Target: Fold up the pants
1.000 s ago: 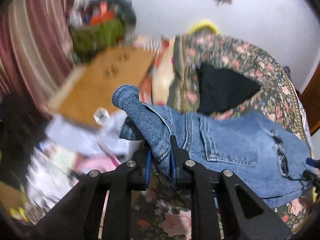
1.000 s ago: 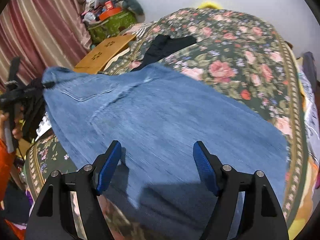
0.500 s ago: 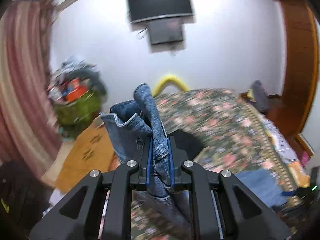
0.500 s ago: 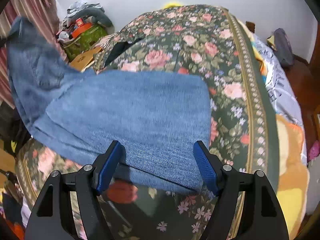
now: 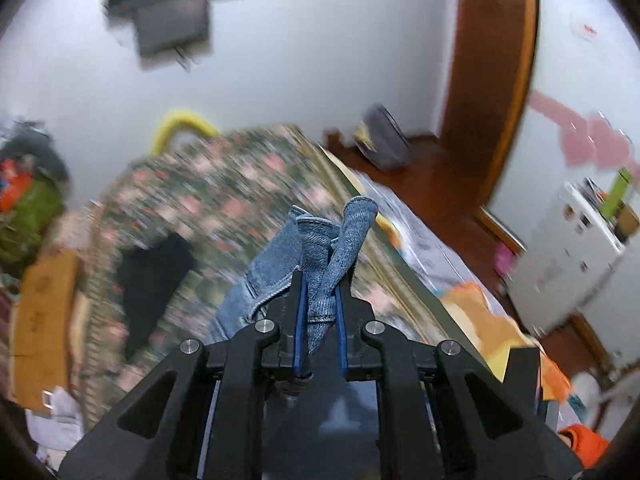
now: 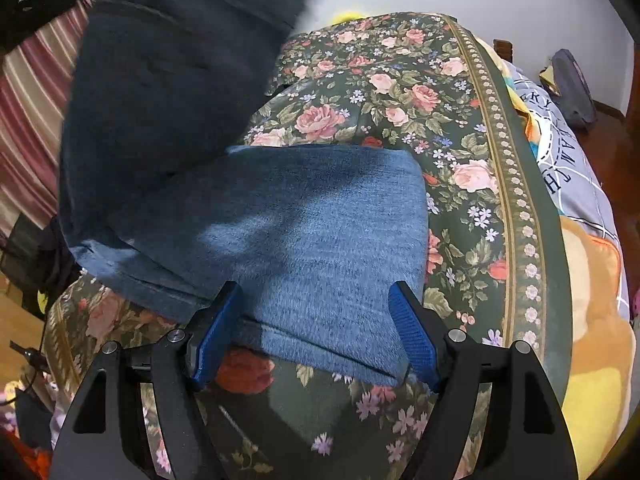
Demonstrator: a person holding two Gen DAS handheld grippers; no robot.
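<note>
Left gripper (image 5: 319,304) clamping jeans (image 5: 280,264) edge, right gripper (image 6: 316,334) spread above fold

There was one pair of blue denim pants (image 6: 304,240), one dark floral-print bedspread (image 6: 400,92), one black garment (image 5: 152,276) and two black blue-padded grippers (image 5: 319,320) (image 6: 316,336).

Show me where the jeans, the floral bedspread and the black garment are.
jeans (image 6: 320,240): right wrist view, flat folded leg.
floral bedspread (image 6: 400,92): right wrist view, bare rose print.
black garment (image 5: 152,280): left wrist view, its middle.
</note>
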